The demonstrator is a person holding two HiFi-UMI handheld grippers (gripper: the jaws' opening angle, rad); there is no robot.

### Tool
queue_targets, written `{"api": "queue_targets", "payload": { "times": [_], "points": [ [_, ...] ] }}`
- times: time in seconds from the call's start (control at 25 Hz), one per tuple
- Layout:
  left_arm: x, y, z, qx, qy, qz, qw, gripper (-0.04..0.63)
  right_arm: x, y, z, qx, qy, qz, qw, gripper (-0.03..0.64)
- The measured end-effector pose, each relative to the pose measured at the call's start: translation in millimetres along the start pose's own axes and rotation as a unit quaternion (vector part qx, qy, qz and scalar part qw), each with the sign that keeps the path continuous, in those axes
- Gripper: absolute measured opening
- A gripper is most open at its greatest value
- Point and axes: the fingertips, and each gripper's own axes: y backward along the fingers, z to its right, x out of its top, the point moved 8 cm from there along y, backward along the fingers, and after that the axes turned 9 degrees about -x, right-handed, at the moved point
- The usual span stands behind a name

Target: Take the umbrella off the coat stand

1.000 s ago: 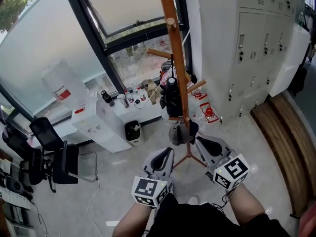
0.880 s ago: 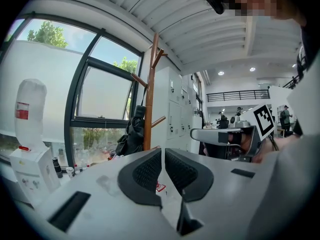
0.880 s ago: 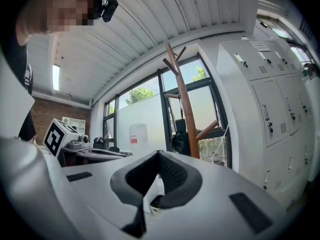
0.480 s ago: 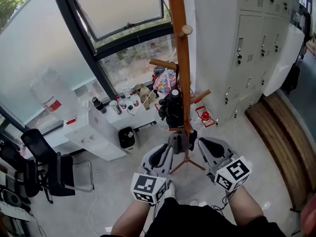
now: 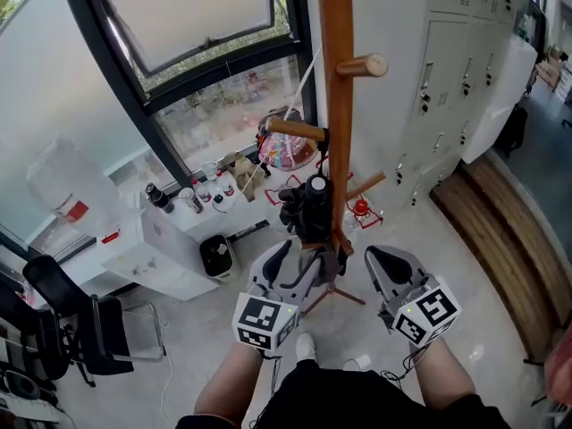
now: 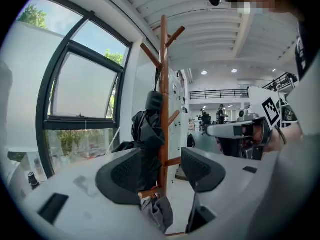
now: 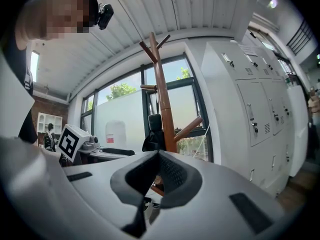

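Note:
A black folded umbrella [image 5: 308, 208] hangs upright against the wooden coat stand [image 5: 337, 132]. My left gripper [image 5: 295, 264] is just below it in the head view. In the left gripper view the left gripper [image 6: 161, 171] is open, its jaws having just been opening. The umbrella [image 6: 146, 139] and the stand's pole [image 6: 163, 84] show in the gap beyond the pads, not touched. My right gripper [image 5: 386, 271] is to the right of the stand. In its own view the right gripper [image 7: 157, 171] is shut on nothing, with the umbrella [image 7: 154, 129] and the stand [image 7: 162, 104] ahead of it.
A grey cloth [image 6: 161, 211] hangs low on the stand. White lockers [image 5: 447, 79] stand to the right, with a wooden bench [image 5: 500, 231] below them. A white cabinet [image 5: 152, 248], a black bin [image 5: 217, 256] and an office chair [image 5: 80, 329] sit left by the window.
Both grippers have moved in toward the coat stand, which now looks larger and closer. The left gripper's jaws have gone from shut to open.

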Motion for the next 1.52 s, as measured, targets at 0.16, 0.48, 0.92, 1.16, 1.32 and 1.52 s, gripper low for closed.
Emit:
{"api": "queue_targets", "payload": {
  "times": [0.16, 0.48, 0.92, 1.16, 1.32, 1.52],
  "points": [
    [1, -17, -21, -0.015, -0.022, -0.012, 0.9996, 0.269, -1, -4, 8, -0.021, -0.005, 0.0, 1.0, 0.054],
    [0, -50, -56, -0.079, -0.118, -0.047, 0.9887, 0.309, -4, -8, 15, -0.056, -0.01, 0.006, 0.998, 0.054],
    [3, -96, -77, -0.224, -0.183, -0.058, 0.9555, 0.32, -4, -14, 17, -0.084, -0.014, 0.009, 0.996, 0.054],
    [6, -112, -89, -0.264, -0.161, -0.052, 0.9497, 0.321, -5, -11, 18, -0.096, -0.014, 0.008, 0.995, 0.054],
    [7, -120, -90, -0.299, -0.16, -0.056, 0.939, 0.321, -4, -12, 18, -0.103, -0.015, 0.007, 0.995, 0.054],
    [8, -127, -92, -0.336, -0.163, -0.072, 0.9247, 0.321, -4, -13, 16, -0.107, -0.015, 0.007, 0.994, 0.054]
  ]
}}
